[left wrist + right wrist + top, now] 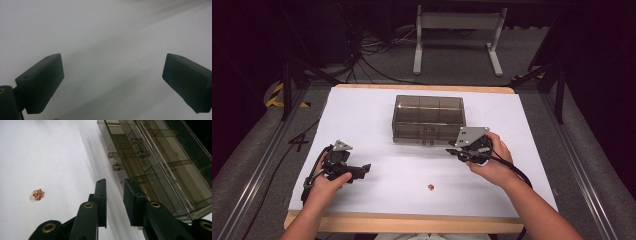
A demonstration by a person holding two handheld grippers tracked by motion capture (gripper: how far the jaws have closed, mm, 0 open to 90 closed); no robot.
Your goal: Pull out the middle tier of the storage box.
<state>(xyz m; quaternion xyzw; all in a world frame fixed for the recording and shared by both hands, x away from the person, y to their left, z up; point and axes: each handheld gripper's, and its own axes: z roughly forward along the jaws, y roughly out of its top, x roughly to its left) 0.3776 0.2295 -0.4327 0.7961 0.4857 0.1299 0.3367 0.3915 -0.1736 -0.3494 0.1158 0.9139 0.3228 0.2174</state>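
A small copper-coloured chain (431, 187) lies bunched on the white table top (362, 115), near the front middle. Behind it stands a smoky clear box (429, 119) with several compartments and two small drawer knobs on its front. My left gripper (366, 169) rests low at the front left, its jaws wide apart over bare table (112, 62). My right gripper (453, 151) hovers just before the box's front right corner. Its jaws (115, 181) stand a narrow gap apart with nothing between them, the box (155, 157) to their right and the chain (37, 194) to their left.
The table's wooden front edge (412, 222) runs along the bottom. Metal rails (262, 165) flank the table on both sides. A white desk frame (457, 30) and loose cables (372, 55) sit on the floor beyond.
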